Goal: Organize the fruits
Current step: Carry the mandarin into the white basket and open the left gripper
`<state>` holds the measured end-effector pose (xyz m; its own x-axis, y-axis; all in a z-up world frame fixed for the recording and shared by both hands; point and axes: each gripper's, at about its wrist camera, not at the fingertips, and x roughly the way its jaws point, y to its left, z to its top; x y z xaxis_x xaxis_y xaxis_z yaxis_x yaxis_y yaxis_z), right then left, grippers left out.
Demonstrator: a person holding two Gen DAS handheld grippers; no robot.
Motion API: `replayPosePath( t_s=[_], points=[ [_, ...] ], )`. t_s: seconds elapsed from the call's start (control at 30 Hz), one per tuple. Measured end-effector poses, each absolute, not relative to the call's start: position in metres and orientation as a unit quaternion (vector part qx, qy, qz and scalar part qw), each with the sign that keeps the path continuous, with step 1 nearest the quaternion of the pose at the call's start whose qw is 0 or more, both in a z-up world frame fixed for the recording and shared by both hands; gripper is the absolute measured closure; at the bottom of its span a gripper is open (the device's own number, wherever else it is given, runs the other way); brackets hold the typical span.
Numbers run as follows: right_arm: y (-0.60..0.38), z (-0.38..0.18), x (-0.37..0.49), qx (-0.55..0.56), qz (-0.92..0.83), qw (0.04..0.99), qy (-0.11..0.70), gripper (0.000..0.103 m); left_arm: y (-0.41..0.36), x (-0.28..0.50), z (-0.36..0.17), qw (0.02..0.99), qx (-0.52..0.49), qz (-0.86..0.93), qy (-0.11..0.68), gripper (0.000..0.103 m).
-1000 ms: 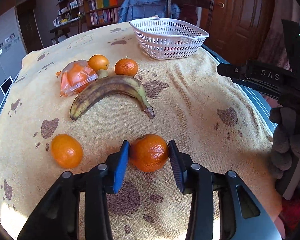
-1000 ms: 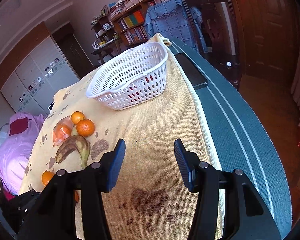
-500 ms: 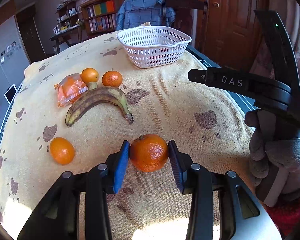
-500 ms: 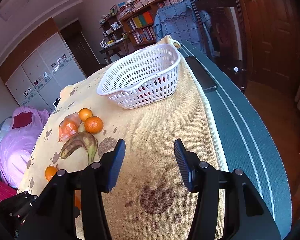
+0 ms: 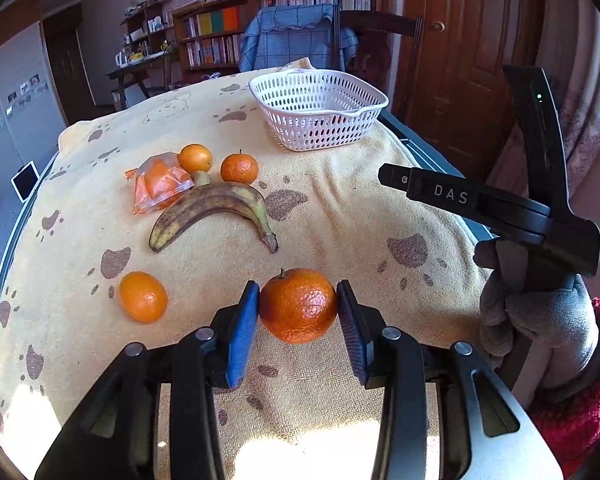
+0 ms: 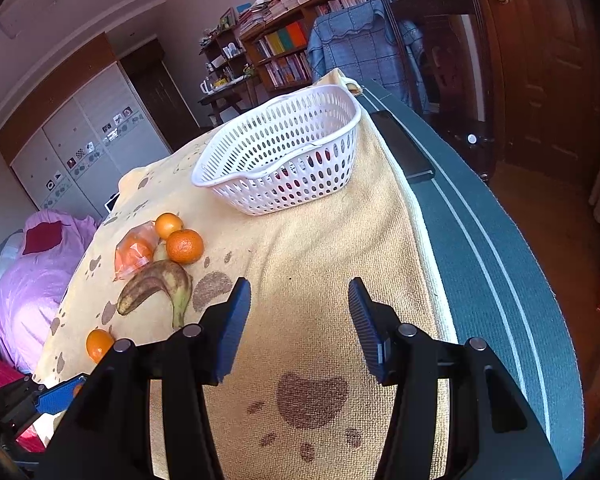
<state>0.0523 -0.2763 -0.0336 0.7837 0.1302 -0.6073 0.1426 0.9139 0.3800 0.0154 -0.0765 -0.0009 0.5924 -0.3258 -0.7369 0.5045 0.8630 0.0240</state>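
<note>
Black claw [image 5: 298, 312] w/ blue ribbed pads [image 5: 242, 336], silver screws; grey glove [image 5: 540, 320], red knit sleeve [image 5: 580, 408].

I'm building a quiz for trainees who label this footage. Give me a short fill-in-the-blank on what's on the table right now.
1. The left gripper is shut on a ____.
2. The white basket stands on a yellow ____ printed with paw marks.
3. The one long fruit, the ____, is brown-spotted.
4. Nothing sits between the ____ gripper's fingers.

Missing words: tangerine; towel; banana; right
</note>
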Motion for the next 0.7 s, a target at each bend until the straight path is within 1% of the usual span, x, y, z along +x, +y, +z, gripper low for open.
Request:
replayPosePath(
  t_s=[0.33, 0.7],
  points=[
    [-0.279, -0.034, 0.051, 0.211, -0.006, 0.921, 0.328, 0.051, -0.062, 0.021, 0.001, 0.888, 0.086, -0.239, 0.383, 0.063],
    [-0.279, -0.036, 0.051, 0.216, -0.007, 0.919, 0.331, 0.051, -0.027, 0.041, -0.001, 0.891, 0.017, -0.251, 0.379, 0.063]
  ],
)
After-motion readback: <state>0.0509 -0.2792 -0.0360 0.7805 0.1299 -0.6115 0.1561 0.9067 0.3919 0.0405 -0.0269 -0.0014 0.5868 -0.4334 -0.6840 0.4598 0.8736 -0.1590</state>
